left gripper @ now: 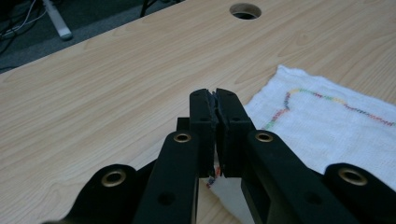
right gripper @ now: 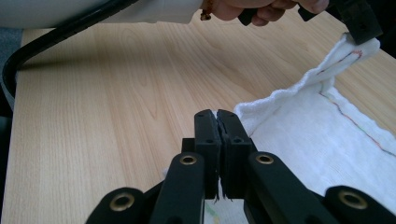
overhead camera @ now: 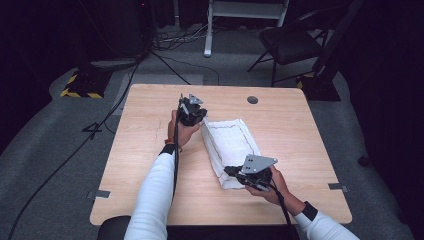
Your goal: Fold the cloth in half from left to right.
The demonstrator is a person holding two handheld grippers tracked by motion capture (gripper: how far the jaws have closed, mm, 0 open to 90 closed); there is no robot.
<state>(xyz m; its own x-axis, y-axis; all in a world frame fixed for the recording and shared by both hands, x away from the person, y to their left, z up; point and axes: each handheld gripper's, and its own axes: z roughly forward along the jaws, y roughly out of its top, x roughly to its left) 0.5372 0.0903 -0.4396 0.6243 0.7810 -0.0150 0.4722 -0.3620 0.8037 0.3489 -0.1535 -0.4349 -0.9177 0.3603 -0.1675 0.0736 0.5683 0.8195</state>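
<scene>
on the wooden table [overhead camera: 150, 150], white towel [overhead camera: 230, 145], left gripper [overhead camera: 199, 120] and right gripper [overhead camera: 231, 171] each clamped on its edge

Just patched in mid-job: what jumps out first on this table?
A folded white towel with coloured stitching lies mid-table on the pale wooden table. The left gripper pinches its far corner, lifting it, while the right gripper is shut on the near corner.

Left gripper [overhead camera: 199, 116] and right gripper [overhead camera: 231, 172] pinch the white towel's [overhead camera: 230, 145] corners.
</scene>
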